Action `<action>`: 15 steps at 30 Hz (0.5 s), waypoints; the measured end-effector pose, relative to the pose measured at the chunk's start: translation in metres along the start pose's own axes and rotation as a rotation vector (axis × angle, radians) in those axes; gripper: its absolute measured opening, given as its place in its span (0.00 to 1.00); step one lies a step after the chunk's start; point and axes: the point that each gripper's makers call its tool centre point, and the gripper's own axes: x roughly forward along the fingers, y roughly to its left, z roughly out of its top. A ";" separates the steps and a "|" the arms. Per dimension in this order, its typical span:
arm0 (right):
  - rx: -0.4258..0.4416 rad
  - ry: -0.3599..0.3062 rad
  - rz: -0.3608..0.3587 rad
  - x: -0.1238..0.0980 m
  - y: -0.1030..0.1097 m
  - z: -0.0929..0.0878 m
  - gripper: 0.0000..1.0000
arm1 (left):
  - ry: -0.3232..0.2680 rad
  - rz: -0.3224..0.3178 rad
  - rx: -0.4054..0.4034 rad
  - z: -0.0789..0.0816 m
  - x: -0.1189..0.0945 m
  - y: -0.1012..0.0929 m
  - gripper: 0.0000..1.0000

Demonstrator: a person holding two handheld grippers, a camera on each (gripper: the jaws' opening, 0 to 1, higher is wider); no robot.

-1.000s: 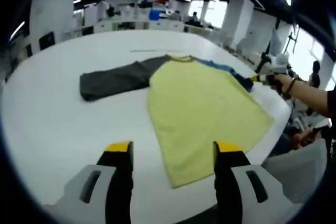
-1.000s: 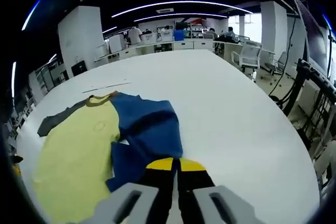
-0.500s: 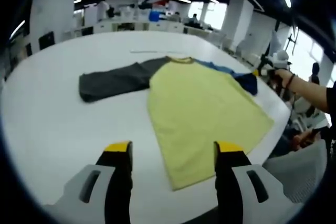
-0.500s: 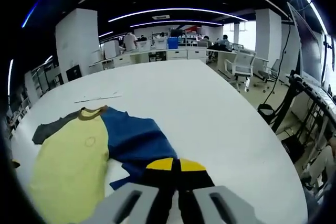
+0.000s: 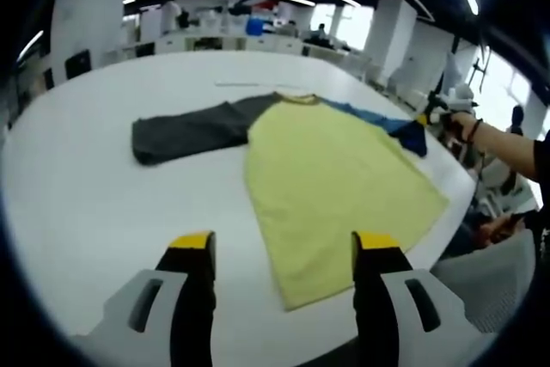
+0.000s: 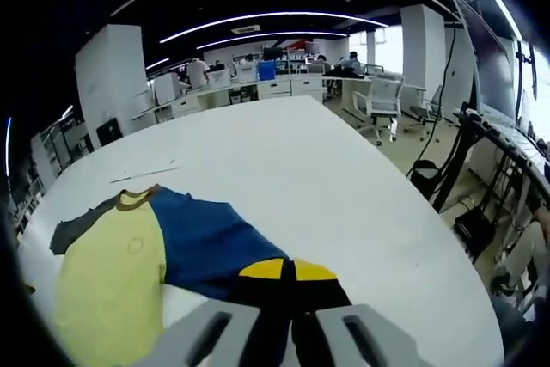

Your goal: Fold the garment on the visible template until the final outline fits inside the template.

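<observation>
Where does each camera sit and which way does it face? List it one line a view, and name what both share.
Left gripper view: rides the open left gripper, hovering above the table's near edge, facing the shirt's yellow body; the person's arm and the right gripper enter from the right.
Right gripper view: rides the right gripper, shut on the blue sleeve, looking across the table toward the office.
Shared: the shirt, its grey sleeve, the white table.
</observation>
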 end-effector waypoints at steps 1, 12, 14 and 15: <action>0.000 0.002 -0.001 0.001 -0.001 0.000 0.00 | 0.001 0.000 0.001 0.000 0.000 0.000 0.60; 0.019 0.028 0.003 0.011 -0.011 0.003 0.00 | -0.002 0.001 0.011 0.002 -0.001 -0.001 0.63; 0.020 0.028 0.001 0.011 -0.011 0.003 0.00 | -0.007 0.006 0.014 0.003 -0.002 0.000 0.65; 0.023 0.028 0.002 0.008 -0.008 0.002 0.00 | -0.007 0.006 0.014 0.003 -0.002 0.000 0.65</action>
